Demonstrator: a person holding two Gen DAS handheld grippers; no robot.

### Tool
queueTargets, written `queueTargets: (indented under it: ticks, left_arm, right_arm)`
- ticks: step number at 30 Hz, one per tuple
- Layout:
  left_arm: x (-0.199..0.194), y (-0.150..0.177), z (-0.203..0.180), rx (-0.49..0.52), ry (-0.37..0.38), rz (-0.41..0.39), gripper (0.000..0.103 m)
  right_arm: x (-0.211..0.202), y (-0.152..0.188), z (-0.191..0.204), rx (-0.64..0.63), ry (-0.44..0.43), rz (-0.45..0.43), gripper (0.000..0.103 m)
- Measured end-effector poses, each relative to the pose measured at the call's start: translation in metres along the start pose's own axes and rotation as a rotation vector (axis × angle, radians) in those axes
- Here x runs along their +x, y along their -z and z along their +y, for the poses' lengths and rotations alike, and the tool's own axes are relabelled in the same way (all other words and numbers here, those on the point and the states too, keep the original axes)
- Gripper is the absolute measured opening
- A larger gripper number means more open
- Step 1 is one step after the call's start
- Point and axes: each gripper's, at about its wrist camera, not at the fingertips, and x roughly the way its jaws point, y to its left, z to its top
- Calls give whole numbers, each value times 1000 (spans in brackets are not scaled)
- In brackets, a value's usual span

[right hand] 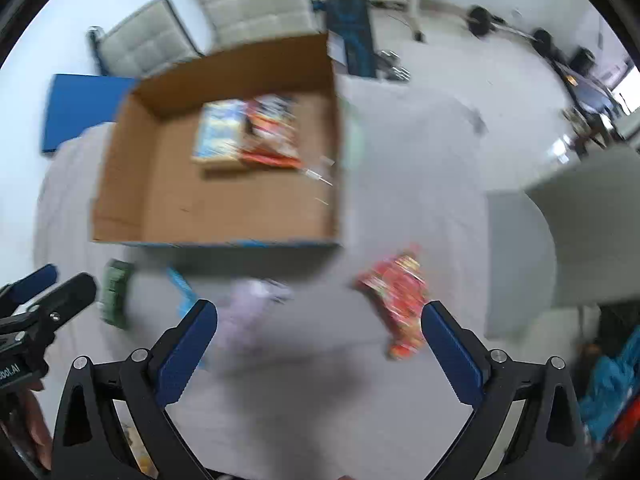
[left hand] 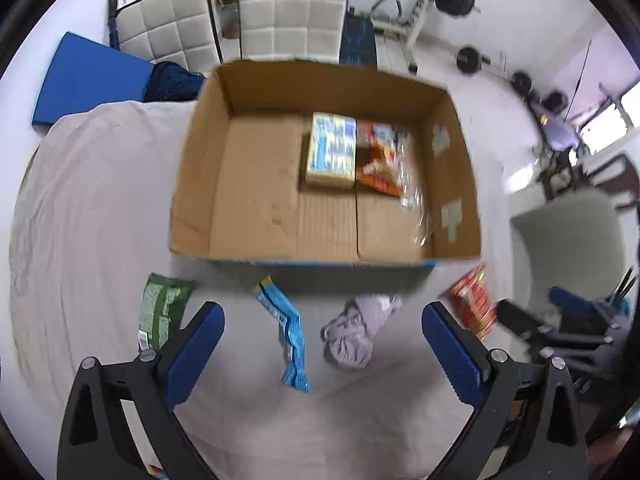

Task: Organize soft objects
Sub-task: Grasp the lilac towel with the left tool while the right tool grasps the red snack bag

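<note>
**Hovering open-jawed over four soft items still outside the box**

Hovering above the pale cloth-covered surface (left hand: pixel 80 208), the left gripper (left hand: pixel 322 356) stood wide open and held nothing; the right gripper (right hand: pixel 319 350) was likewise spread and empty. Between the left gripper's fingers lay a crinkled light-blue plastic sachet (left hand: pixel 286 330) and a bunched lilac cloth (left hand: pixel 356 328), with a green patterned packet (left hand: pixel 160 312) to its left. A red-orange foil snack packet (right hand: pixel 398 300) lay just ahead of the right gripper's right finger.

All four looked light and limp — the cloth likely compresses and is best pinched at its bulkiest fold, while the slick packets probably want a grip across the middle rather than at a sealed edge.

Beyond them sat the open brown cardboard box (left hand: pixel 192 184), already holding a blue-and-yellow wrapped block (left hand: pixel 332 148) beside an orange-printed clear bag (left hand: pixel 380 160).
</note>
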Motion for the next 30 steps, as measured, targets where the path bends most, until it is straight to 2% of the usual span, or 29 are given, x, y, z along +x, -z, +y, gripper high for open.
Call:
queueTargets:
  ticks: [4, 8, 15, 22, 26, 28, 29, 30]
  left_arm:
    - [45, 9, -25, 50, -1, 95, 101]
    - [88, 16, -41, 100, -28, 177, 101]
    - [159, 25, -59, 145, -60, 315, 101]
    - [198, 36, -67, 162, -77, 389, 101]
    - [208, 41, -67, 164, -66, 401, 75]
    - [208, 42, -68, 169, -68, 394, 58]
    - [208, 41, -67, 171, -70, 395, 48]
    - [207, 41, -66, 169, -68, 397, 46]
  right_arm:
    - [38, 7, -45, 57, 37, 77, 103]
    - [76, 6, -67, 49, 48, 139, 103]
    - [133, -3, -76, -4, 63, 235, 103]
    - [168, -8, -70, -52, 62, 310, 103]
    - [180, -8, -66, -67, 74, 344, 98]
    - [184, -7, -65, -64, 78, 356, 83]
    - [185, -6, -64, -65, 83, 364, 79]
    - [186, -6, -62, -68, 92, 361, 74]
